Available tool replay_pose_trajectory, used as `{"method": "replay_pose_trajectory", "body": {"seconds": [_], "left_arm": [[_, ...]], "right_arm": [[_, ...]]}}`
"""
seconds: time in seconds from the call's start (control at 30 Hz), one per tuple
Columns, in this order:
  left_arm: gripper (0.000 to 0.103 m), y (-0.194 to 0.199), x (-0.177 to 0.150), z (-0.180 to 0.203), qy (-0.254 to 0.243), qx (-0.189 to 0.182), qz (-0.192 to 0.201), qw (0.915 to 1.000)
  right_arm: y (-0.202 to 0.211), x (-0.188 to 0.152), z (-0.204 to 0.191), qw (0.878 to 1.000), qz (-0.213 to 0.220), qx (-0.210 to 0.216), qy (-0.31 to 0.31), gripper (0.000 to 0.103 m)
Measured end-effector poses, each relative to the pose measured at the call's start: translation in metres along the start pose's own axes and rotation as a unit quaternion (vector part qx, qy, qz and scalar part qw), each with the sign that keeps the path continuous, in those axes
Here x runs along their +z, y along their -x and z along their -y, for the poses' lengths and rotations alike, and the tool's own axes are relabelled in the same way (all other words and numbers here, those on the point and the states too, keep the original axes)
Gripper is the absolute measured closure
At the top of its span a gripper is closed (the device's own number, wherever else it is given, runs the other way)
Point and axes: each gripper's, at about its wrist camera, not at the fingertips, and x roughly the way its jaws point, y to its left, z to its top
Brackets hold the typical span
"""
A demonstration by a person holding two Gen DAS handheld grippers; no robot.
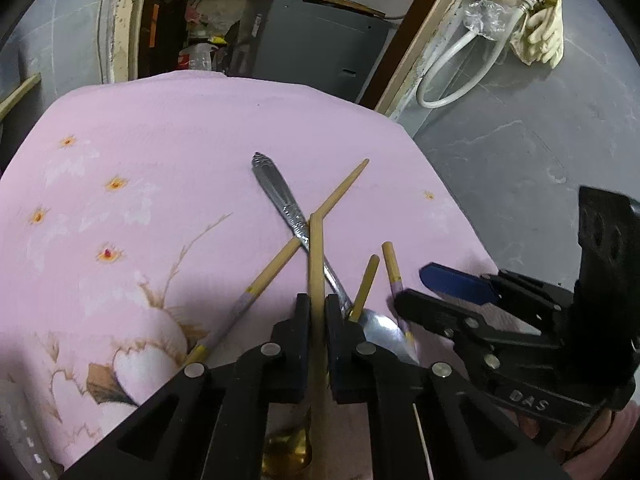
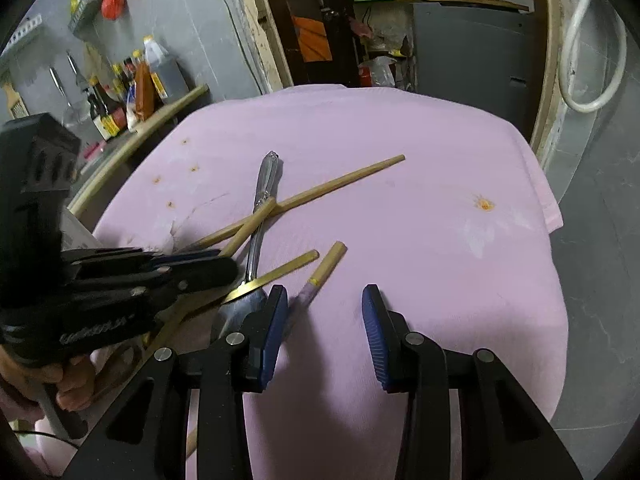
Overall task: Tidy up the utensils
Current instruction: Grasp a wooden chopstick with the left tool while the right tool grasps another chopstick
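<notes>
The wooden chopstick (image 1: 316, 256) sits clamped between the pads of the left gripper (image 1: 317, 312), its long axis running straight out along the fingers toward the far edge of the pink cloth (image 1: 168, 128), its tip resting over the steel spoon (image 1: 280, 200) near the cloth's middle. It is plain pale wood, squared and slender. Just to the right, a shorter, purple-banded chopstick (image 2: 320, 276) lies beside the right gripper (image 2: 325, 332), whose jaws stand apart around nothing; it lies just off the left finger, not between them. Another chopstick (image 2: 340, 182) crosses the spoon handle.
</notes>
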Motion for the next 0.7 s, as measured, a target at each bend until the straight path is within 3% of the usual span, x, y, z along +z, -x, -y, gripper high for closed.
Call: {"method": "replay_pose_trajectory", "body": {"seconds": [0.27, 0.4, 0.57, 0.7], "left_arm": [[0.095, 0.001, 0.004, -0.005, 0.01, -0.003, -0.018, 0.9998], [0.095, 0.003, 0.003, -0.007, 0.012, -0.009, -0.023, 0.9996], [0.095, 0.01, -0.006, -0.01, 0.019, -0.013, -0.028, 0.9993], [0.096, 0.032, -0.009, -0.004, 0.013, -0.024, -0.005, 0.9996]], "right_arm": [[-0.016, 0.026, -0.021, 0.995, -0.077, -0.066, 0.004, 0.071], [-0.012, 0.022, -0.019, 0.994, -0.071, -0.081, -0.025, 0.087], [-0.002, 0.01, -0.014, 0.993, -0.068, -0.067, -0.067, 0.095], [0.013, -0.007, 0.001, 0.99, -0.043, -0.008, -0.135, 0.097]]}}
